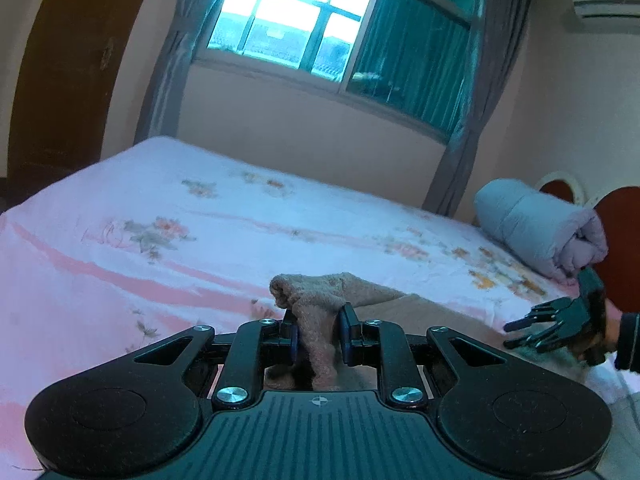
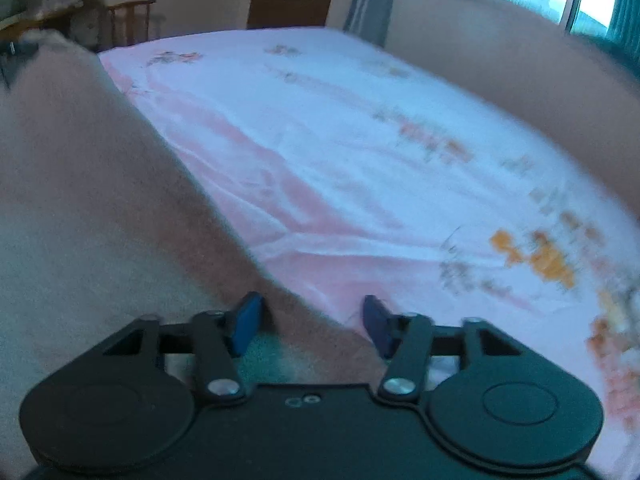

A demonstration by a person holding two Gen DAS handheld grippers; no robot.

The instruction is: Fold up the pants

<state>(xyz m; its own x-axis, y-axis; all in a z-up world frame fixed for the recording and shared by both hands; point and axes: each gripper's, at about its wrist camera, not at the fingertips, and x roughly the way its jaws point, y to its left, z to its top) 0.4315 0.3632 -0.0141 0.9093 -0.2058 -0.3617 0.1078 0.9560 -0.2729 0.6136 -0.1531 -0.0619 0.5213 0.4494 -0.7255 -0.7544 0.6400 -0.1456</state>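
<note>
**A:** Where are the pants?

**B:** The tan, fuzzy pants [image 1: 320, 300] lie on a bed [image 1: 120, 208] with a pink flowered sheet, along its near edge. One bunched fold is lifted off the sheet.

**A:** What holds it up?

**B:** The left gripper [image 1: 318, 332] is clenched on that fold, cloth pinched between its blue pads.

**A:** And the other one?

**B:** The right gripper [image 2: 314, 324] is released, fingers spread wide, nothing between them, hovering over the pants' edge where it meets the sheet.

**A:** Anything else nearby?

**B:** A rolled pale-blue quilt [image 1: 540, 228] sits at the bed's right end, below a window [image 1: 320, 24].
</note>
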